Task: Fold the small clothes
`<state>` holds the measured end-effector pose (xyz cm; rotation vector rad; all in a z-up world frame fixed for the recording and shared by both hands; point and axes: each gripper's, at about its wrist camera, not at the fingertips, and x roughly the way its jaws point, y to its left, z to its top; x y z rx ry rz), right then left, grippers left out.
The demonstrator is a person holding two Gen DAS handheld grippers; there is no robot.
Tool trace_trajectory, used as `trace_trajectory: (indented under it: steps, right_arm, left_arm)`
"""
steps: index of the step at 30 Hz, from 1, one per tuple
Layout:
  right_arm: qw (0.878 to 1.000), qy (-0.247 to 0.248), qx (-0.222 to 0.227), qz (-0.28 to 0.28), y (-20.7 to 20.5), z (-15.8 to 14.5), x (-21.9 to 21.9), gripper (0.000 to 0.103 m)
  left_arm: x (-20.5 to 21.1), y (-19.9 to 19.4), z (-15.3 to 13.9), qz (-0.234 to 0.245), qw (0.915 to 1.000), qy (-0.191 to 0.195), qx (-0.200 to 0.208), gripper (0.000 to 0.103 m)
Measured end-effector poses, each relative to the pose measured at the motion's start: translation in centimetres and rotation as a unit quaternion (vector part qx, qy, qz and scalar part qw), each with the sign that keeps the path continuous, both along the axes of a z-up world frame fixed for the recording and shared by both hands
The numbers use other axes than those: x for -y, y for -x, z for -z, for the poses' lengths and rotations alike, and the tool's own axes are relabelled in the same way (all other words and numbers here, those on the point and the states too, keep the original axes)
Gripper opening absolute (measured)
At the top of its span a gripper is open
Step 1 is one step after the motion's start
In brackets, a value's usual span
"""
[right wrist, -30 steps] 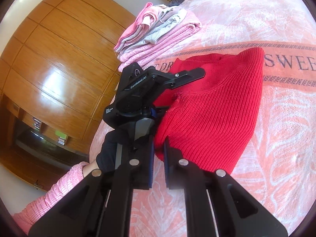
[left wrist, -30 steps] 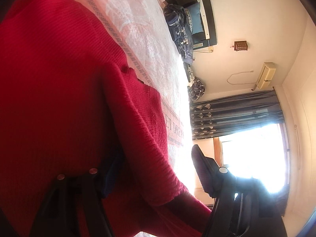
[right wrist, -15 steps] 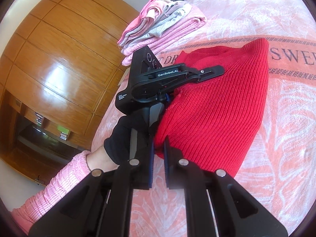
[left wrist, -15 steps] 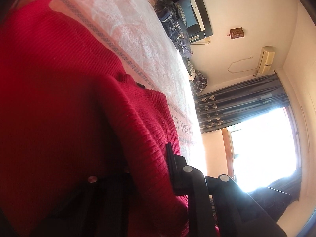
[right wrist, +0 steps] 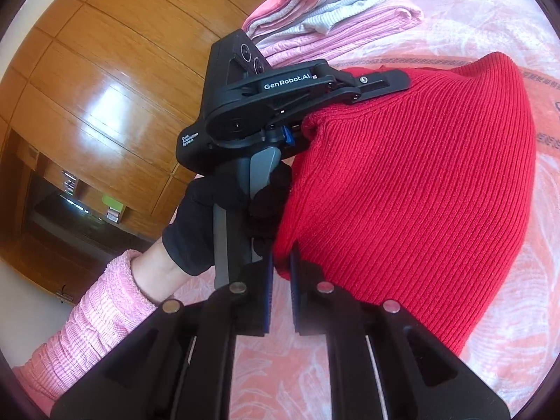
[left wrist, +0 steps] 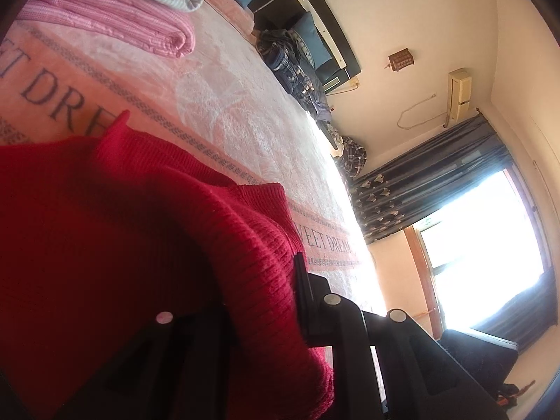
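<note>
Item: red sweater, ribbed knit, partly folded, lying on the bed across the lettered band of the pink blanket.
Left tool: pinching a thick fold of the sweater between its fingers; seen from the right wrist view, it is clamped on the sweater's edge towards the wardrobe side, held by a gloved hand.
Right tool: fingers pressed nearly together on the sweater's near corner; a thin lip of knit sits between the pads, so it reads as gripping.
Key relation: both tools hold the same side edge of the sweater, the left farther up that edge, the right at the nearer end. The body of the sweater extends away from both tools towards the opposite side of the bed; its long axis runs roughly parallel to the line between the two tools.
Nearer hand: neither; both are in contact.
Judgement: the held edge appears set to be carried across the body, away from the wardrobe side.
Risk: the thick knit may slip from the right tool's shallow bite.
Other: a folded pile lies beyond the sweater, apart from it.
</note>
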<state>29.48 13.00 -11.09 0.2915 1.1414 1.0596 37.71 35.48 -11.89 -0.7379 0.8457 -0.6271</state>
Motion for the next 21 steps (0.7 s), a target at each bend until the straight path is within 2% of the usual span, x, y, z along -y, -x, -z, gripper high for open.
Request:
trace_trajectory:
  steps: [9,13,18,21]
  right_arm:
    - [0.999,0.007,0.002,-0.032,-0.1,0.9,-7.4,0.007]
    - [0.999,0.016,0.003,-0.044,-0.2,1.8,-10.0,0.007]
    - [0.998,0.033,-0.001,-0.049,-0.2,3.2,-11.9,0.007]
    - [0.997,0.049,0.006,-0.052,-0.3,4.0,-12.8,0.007]
  left_arm:
    - [-6.6,1.4,-0.4,-0.027,0.9993,-0.021,0.014,0.014]
    - [-9.2,1.9,0.3,-0.039,0.9988,-0.027,0.014,0.014]
    - [-10.6,2.3,1.7,-0.045,0.9983,-0.036,0.01,0.014]
    - [-10.7,2.4,2.3,-0.042,0.9976,-0.054,0.012,0.014]
